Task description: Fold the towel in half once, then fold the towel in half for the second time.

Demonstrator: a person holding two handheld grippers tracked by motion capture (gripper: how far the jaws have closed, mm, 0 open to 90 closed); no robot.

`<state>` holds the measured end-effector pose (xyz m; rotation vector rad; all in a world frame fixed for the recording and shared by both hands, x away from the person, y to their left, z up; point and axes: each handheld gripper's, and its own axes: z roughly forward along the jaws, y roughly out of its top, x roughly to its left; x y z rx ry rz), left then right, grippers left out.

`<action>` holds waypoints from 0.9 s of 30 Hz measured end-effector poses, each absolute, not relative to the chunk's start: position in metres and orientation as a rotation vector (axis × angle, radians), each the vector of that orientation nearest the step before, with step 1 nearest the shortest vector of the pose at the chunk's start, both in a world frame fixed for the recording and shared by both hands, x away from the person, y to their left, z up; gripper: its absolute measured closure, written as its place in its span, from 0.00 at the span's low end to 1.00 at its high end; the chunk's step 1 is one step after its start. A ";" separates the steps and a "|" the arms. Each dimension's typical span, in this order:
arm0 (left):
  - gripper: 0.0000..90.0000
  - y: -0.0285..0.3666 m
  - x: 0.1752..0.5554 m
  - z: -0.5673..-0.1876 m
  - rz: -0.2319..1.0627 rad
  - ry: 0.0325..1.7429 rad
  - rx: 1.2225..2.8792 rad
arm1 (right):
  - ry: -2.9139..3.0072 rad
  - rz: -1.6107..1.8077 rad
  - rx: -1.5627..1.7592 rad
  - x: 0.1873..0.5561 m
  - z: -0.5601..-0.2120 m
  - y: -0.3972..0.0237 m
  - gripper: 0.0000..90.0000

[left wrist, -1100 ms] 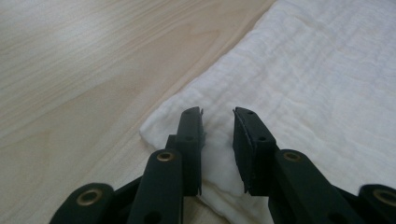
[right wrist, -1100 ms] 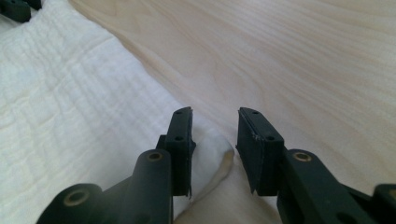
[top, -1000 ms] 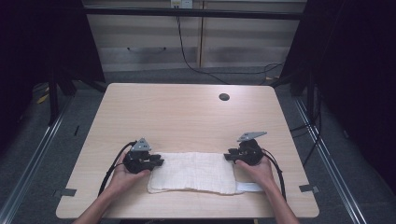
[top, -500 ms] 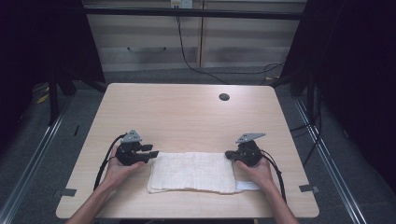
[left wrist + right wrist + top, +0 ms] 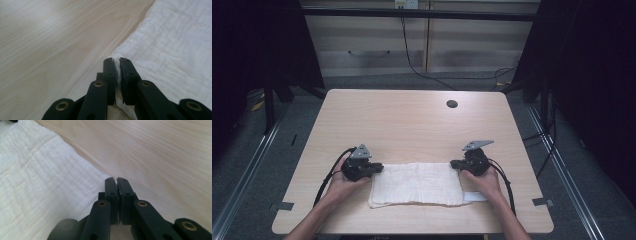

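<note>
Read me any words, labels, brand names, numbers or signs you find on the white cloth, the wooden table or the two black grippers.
None: no readable text anywhere.
Folded white cloth: plain weave; the small white tab at its right end looks blank, too small to tell.
Light wooden table: bare grain, one dark round hole.
Left gripper and right gripper: black jaws with brass rivets, unmarked.

left tool (image 5: 379,167) swung back in from about 9 o'clock and just clamped onto the towel (image 5: 417,183) corner; right tool (image 5: 454,163) seems pinched tighter on its corner too.
</note>
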<state>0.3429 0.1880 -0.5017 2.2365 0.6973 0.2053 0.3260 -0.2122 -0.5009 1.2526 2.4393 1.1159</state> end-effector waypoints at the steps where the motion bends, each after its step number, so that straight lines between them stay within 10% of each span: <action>1: 0.94 0.188 0.343 -0.502 0.198 0.705 2.235 | 2.434 1.123 1.249 0.326 -0.500 -0.213 0.98; 27: 0.94 0.193 0.346 -0.502 0.175 0.766 2.208 | 2.329 1.379 1.136 0.302 -0.464 -0.214 0.98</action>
